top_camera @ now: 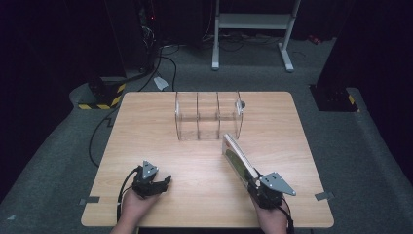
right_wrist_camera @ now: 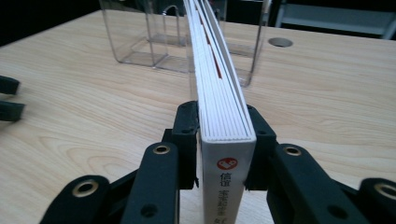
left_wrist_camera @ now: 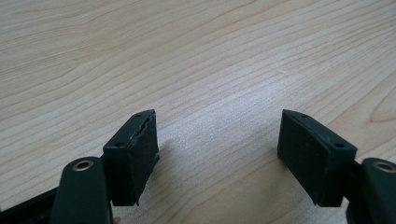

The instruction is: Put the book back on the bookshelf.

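right hand-held gripper [right_wrist_camera: 223,154] clamped on book [right_wrist_camera: 219,93], held above counter [top_camera: 146,136] just before clear rack [top_camera: 208,117] | left hand-held gripper [left_wrist_camera: 217,154] open, empty | pickup done; slotting into rack pending

Pale wooden table [top_camera: 195,161] with fine printed grain, smooth and satin. Behind the table's middle, clear glossy plastic divider rack [top_camera: 208,116], see-through walls catching light. Thin white paper book [right_wrist_camera: 219,93], matt page edges, glossy spine. Black matt plastic right gripper [right_wrist_camera: 223,140] with brass-coloured metal rivets; black left gripper [left_wrist_camera: 217,156], rubbery, slightly rough pads [left_wrist_camera: 144,154].
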### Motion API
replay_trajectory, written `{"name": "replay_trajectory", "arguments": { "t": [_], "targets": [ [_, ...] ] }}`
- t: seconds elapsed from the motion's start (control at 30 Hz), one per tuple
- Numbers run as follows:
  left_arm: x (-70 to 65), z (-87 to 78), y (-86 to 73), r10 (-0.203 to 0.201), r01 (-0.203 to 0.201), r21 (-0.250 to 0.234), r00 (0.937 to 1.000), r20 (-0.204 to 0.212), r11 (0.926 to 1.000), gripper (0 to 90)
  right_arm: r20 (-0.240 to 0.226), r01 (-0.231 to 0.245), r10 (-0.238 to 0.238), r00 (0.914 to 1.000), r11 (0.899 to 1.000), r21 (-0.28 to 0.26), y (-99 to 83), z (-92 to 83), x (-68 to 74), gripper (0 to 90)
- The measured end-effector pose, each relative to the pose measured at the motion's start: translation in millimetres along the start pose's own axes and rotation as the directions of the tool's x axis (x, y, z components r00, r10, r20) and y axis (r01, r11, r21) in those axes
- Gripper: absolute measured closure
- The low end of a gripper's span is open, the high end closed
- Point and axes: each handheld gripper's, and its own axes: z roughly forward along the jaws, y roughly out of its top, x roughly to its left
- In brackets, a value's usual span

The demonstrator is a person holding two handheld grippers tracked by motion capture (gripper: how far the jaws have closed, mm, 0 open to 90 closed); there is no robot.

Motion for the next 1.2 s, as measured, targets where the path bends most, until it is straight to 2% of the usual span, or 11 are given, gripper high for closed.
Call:
{"name": "replay_trajectory", "arguments": {
  "t": [0.07,0.13,0.27,0.43,0.8,0.97,1.2],
  "targets": [
    [0.0,0.1,0.0,-0.001,0.001,-0.001,1.0,0.0,1.0,29.0,0.028,0.02,-0.02,0.9994,1.0,0.014,1.5,0.2,2.8,73.6],
    [-0.2,0.2,-0.1,-0.005,0.005,-0.001,1.0,0.001,1.0,29.1,0.04,0.009,-0.009,0.9992,1.0,0.014,2.0,0.9,3.1,73.9],
    [0.0,0.2,-0.1,-0.007,0.007,0.0,1.0,0.007,1.0,29.1,0.024,0.008,-0.009,0.9997,1.0,0.024,3.7,2.4,2.0,74.3],
    [0.9,0.7,-0.1,-0.015,0.015,0.001,0.9998,0.014,0.9999,29.1,0.02,-0.018,0.017,0.9997,1.0,0.023,3.6,2.2,-0.1,74.4],
    [2.6,1.0,0.1,-0.029,0.029,0.006,0.9991,0.032,0.9996,29.4,0.015,-0.007,0.007,0.9999,1.0,0.021,5.1,1.7,4.0,75.3],
    [2.4,1.2,0.1,-0.033,0.033,0.005,0.9989,0.035,0.9995,29.1,0.019,-0.014,0.014,0.9997,1.0,-0.001,14.4,0.6,4.6,75.3],
    [2.4,1.3,0.2,-0.03,0.03,0.006,0.9989,0.035,0.9995,28.9,0.018,0.002,-0.002,0.9998,1.0,-0.011,29.3,2.1,5.4,75.4]
  ]
}}
